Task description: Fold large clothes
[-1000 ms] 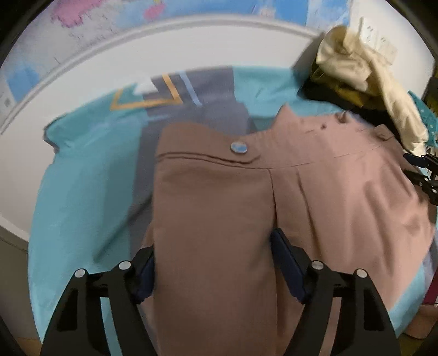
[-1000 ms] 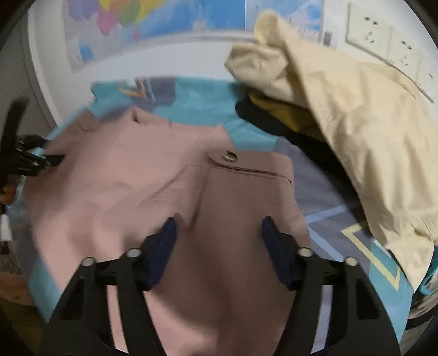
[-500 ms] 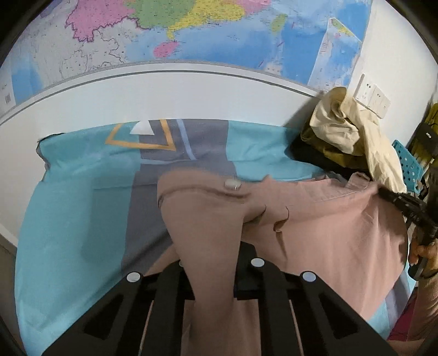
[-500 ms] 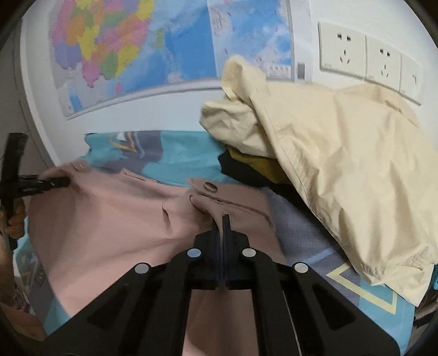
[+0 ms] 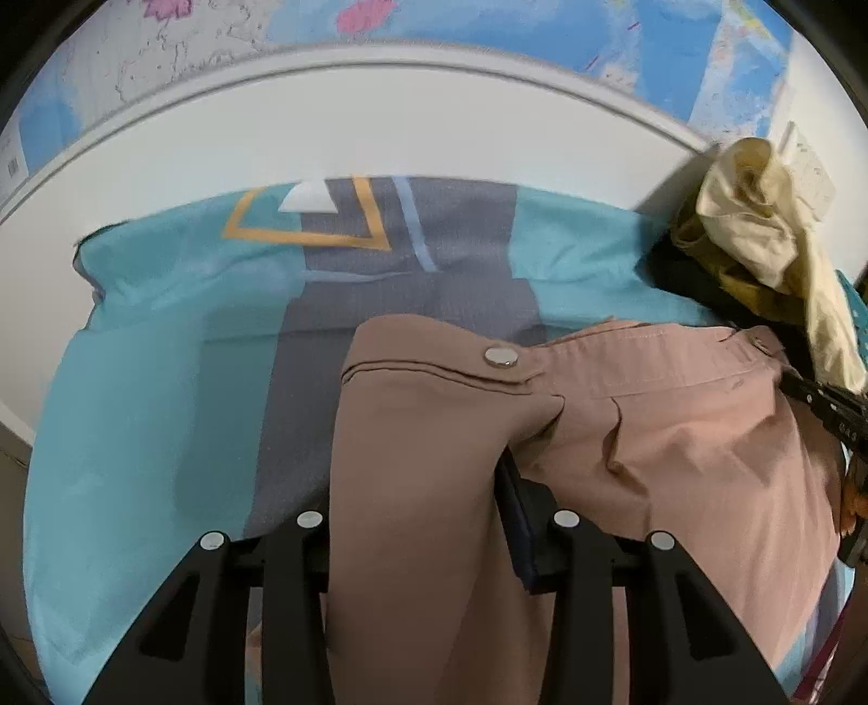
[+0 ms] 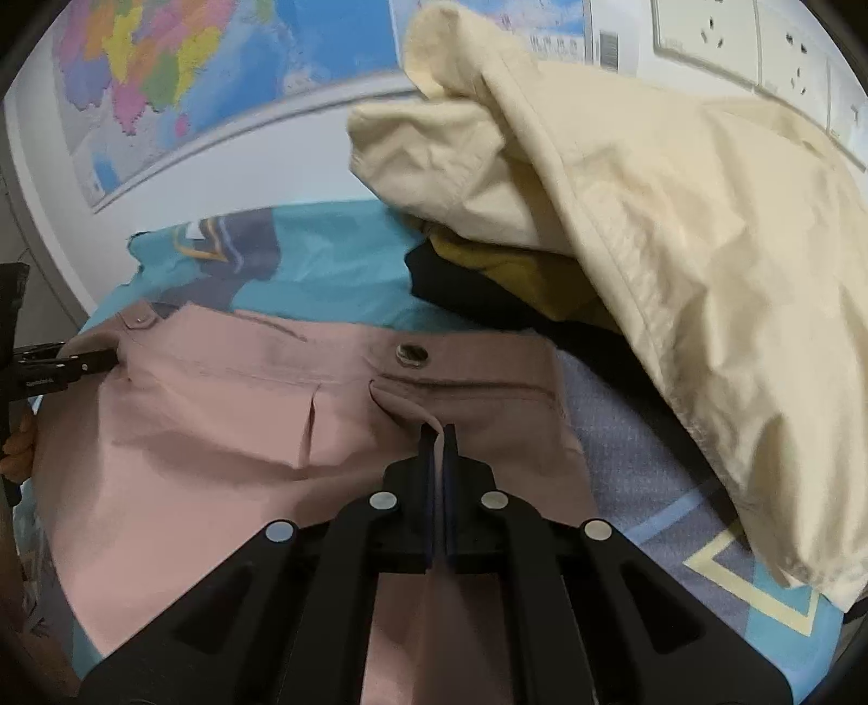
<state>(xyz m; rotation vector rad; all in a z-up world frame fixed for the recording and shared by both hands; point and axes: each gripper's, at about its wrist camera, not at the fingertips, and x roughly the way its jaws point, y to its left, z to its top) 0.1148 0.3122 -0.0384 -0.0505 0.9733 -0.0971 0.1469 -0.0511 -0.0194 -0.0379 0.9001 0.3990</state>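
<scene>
Pink-brown trousers [image 5: 651, 434] lie on a teal and grey sheet [image 5: 163, 352], waistband toward the wall, with a metal button [image 5: 500, 356] at the waist. My left gripper [image 5: 417, 520] is shut on a thick fold of the trousers near one waist end; the cloth hides its fingertips. My right gripper [image 6: 439, 434] is shut on a thin fold of the trousers [image 6: 217, 412] just below the waistband button [image 6: 411, 353]. Each gripper shows at the edge of the other's view, the right one [image 5: 824, 407] and the left one [image 6: 59, 369].
A pile of clothes, with a cream jacket [image 6: 651, 217] on top of yellow and black garments, sits at the right against the wall. A map [image 6: 163, 81] and wall sockets [image 6: 759, 38] are on the wall behind. The sheet's left part [image 5: 135, 434] is bare.
Both grippers closed on the trousers from open one second ago. Since half a second ago both views have dropped back toward the sheet, with the waistband pulled straighter between the grippers.
</scene>
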